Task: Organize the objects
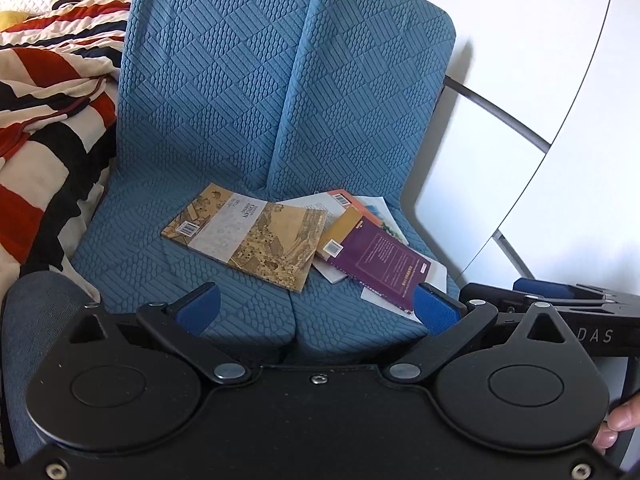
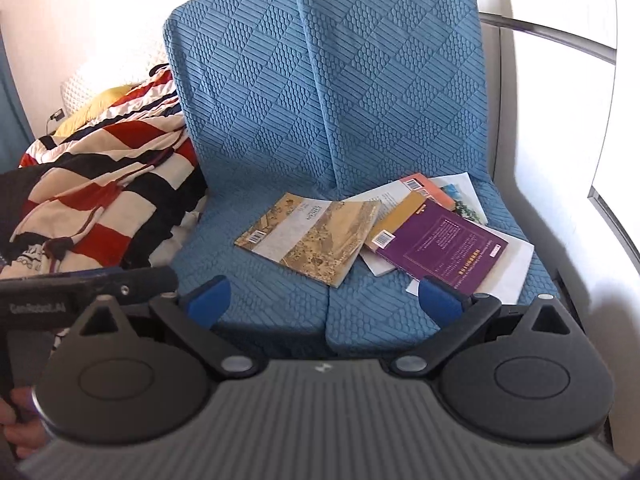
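Several books lie scattered on the blue quilted seat cushions (image 1: 132,248). A tan book with an old painting on its cover (image 1: 248,236) lies to the left; it also shows in the right wrist view (image 2: 312,236). A purple book (image 1: 380,260) lies on an orange book (image 1: 352,204) and white sheets; it also shows in the right wrist view (image 2: 444,244). My left gripper (image 1: 316,308) is open and empty, in front of the books. My right gripper (image 2: 326,300) is open and empty, at the seat's front edge.
A red, black and cream striped blanket (image 1: 44,120) is heaped left of the cushions (image 2: 104,204). Two blue back cushions (image 1: 208,72) stand upright behind the seat. A white wall with a grey rail (image 1: 496,112) is at the right.
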Motion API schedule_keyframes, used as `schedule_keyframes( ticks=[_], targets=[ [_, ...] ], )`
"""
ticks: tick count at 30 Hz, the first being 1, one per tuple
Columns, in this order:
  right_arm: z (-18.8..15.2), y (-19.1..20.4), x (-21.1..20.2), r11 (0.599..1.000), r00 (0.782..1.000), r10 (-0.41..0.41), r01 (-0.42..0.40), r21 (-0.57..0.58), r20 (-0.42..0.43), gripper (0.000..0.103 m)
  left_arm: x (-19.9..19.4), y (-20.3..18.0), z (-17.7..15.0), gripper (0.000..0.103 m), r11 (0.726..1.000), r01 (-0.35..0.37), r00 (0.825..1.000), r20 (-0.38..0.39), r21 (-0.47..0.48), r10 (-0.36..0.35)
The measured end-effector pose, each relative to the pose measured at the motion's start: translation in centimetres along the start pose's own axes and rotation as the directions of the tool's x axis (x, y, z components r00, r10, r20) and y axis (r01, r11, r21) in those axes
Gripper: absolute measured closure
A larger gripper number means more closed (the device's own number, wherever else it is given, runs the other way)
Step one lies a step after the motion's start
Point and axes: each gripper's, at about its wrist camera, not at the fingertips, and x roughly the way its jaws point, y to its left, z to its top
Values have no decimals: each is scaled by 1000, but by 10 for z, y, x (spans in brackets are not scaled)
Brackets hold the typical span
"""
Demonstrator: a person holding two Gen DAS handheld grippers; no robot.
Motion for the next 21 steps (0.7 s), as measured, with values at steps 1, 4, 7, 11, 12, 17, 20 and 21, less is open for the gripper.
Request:
schedule_keyframes(
  ticks=[1,4,7,11,12,17,20,21],
  targets=[
    [1,2,2,1000,1000,-5,5,-5,2,1,2,3,2,0,1000,3,1000,-5,-1,-3],
    [1,7,6,1000,1000,-18,18,-13,-7,1,9,14,8,0,999,23,1000,-21,-26,-24],
    [1,9,8,999,999,-45,44,-21,-16,1,14,24,13,0,999,27,999,-24,-30,-28],
    [3,8,10,998,998,-65,65,1,-23,1,17,34,13,0,999,41,999,-28,-33,-42],
    [3,8,11,998,998,-64,64,2,-22,1,19,36,11,0,999,40,999,-33,-34,-41],
    [4,16,13,997,998,-68,68,-47,-4,1,26,44,5,0,998,33,998,-60,-46,-36],
    [5,18,16,997,998,-56,55,-48,-11,1,25,46,3,1,998,47,997,-55,-46,-50],
    [6,18,17,998,998,-53,53,-46,-14,1,24,46,3,1,997,55,997,-48,-45,-57]
  ],
)
